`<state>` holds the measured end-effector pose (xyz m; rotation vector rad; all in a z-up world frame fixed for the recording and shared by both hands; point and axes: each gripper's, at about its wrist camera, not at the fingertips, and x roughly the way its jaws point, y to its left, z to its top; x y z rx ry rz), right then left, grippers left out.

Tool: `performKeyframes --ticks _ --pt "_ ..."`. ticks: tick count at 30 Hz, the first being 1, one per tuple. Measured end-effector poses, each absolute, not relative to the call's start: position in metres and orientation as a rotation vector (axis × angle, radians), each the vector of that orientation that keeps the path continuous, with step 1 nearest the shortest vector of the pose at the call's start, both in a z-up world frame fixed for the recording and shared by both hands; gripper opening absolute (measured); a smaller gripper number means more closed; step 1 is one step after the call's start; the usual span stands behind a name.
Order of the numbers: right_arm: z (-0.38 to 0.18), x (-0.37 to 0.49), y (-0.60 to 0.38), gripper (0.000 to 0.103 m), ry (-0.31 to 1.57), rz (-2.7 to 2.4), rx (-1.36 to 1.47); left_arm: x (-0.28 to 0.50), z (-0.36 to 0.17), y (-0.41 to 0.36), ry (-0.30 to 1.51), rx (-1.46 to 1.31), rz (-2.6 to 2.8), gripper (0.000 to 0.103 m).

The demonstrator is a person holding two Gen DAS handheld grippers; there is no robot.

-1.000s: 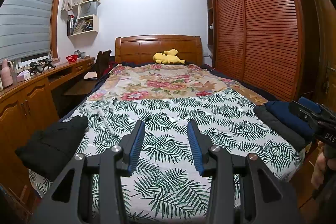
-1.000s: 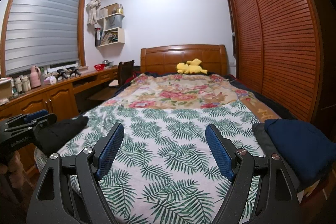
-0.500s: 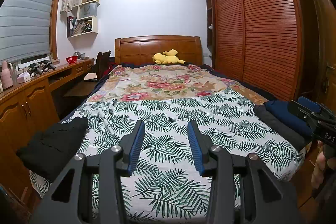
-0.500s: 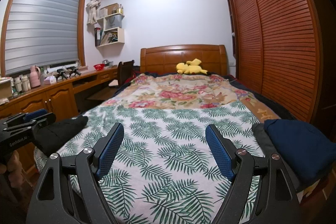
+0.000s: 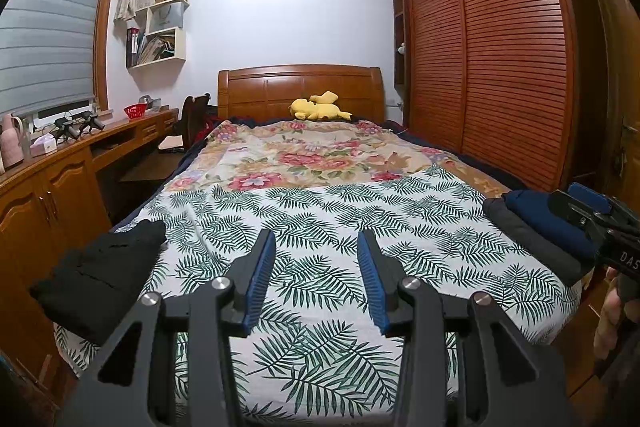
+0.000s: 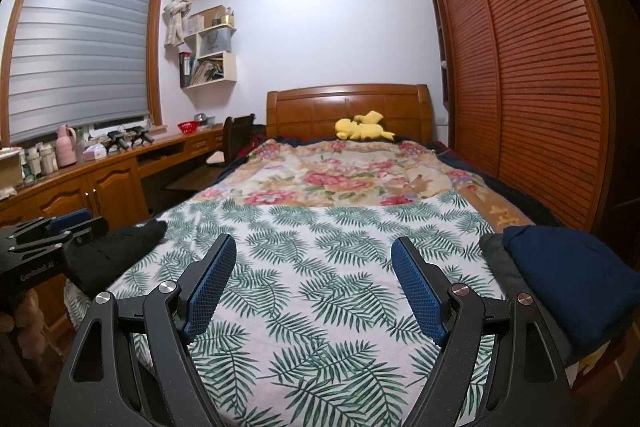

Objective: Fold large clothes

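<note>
A black garment (image 5: pixel 100 267) lies bunched at the bed's near left corner; it also shows in the right wrist view (image 6: pixel 116 247). A folded navy garment (image 6: pixel 572 283) sits on a folded grey one (image 5: pixel 528 239) at the near right corner. My left gripper (image 5: pixel 316 239) is open and empty, held above the foot of the bed over the palm-leaf sheet (image 5: pixel 320 219). My right gripper (image 6: pixel 314 247) is open wider and empty, also above the sheet. Each gripper shows at the edge of the other's view.
A floral blanket (image 5: pixel 312 159) covers the far half of the bed, with a yellow plush toy (image 5: pixel 318 107) at the wooden headboard. A wooden desk with small items (image 6: pixel 100 163) and a chair stand left. Slatted wardrobe doors (image 5: pixel 500 67) run along the right.
Both grippers have stayed almost still and open; the views shift only slightly.
</note>
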<state>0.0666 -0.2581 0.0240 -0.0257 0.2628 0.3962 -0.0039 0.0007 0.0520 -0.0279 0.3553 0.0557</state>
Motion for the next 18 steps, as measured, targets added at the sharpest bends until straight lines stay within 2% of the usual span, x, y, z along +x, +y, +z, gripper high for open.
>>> performKeyframes --ticks 18 --pt "0.0234 0.0672 -0.2589 0.082 0.263 0.396 -0.026 -0.0026 0.0496 0.0001 0.349 -0.036 0.053 0.041"
